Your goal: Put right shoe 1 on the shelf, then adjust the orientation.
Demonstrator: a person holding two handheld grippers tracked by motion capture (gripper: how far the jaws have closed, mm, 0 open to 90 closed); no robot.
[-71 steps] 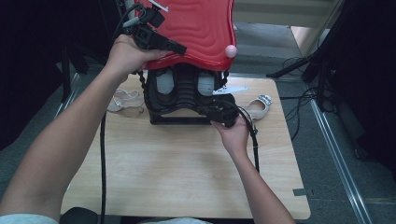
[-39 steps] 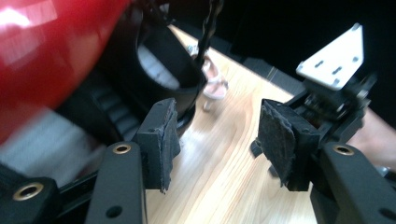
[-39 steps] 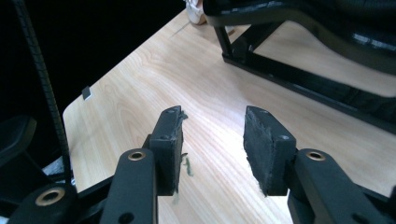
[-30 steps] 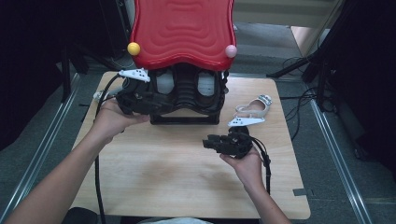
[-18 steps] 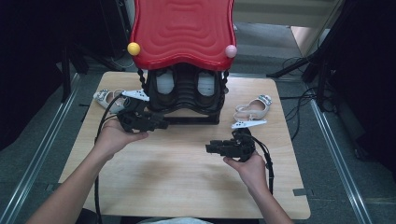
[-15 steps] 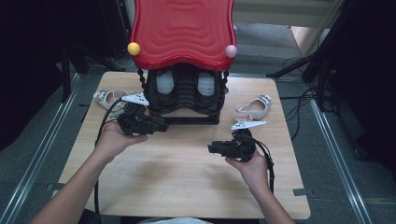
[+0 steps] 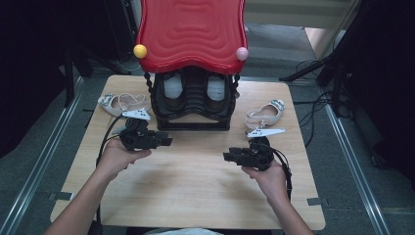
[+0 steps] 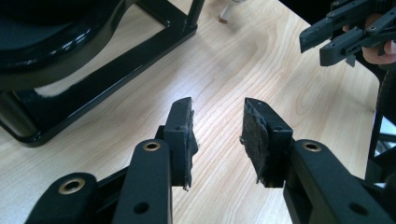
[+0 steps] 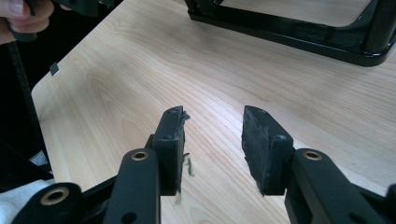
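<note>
A black shoe rack [image 7: 191, 125] with a red wavy top [image 7: 191, 34] stands at the back of the wooden table [image 7: 195, 196]. Two pale shoes [image 7: 172, 87] sit inside it. My left gripper [image 7: 165, 141] hovers low near the rack's front left corner, pointing right. Its jaws [image 8: 217, 116] are open over bare wood, have just been closing, and have nothing between them. My right gripper [image 7: 228, 156] is held near the table's right side, pointing left. Its jaws [image 9: 212, 121] are open and empty and have just been opening. The right gripper [image 8: 314, 46] also appears in the left gripper view.
A light flat shoe [image 7: 120, 104] lies left of the rack and another [image 7: 264, 113] lies right of it. A yellow ball [image 7: 140, 51] and a pink ball [image 7: 242, 53] sit on the red top's corners. The rack's base bar [image 9: 289, 32] lies ahead of the right gripper.
The left hand came down from the red top to the table in front of the rack's left side. The right hand pulled back from the rack toward the near right.
</note>
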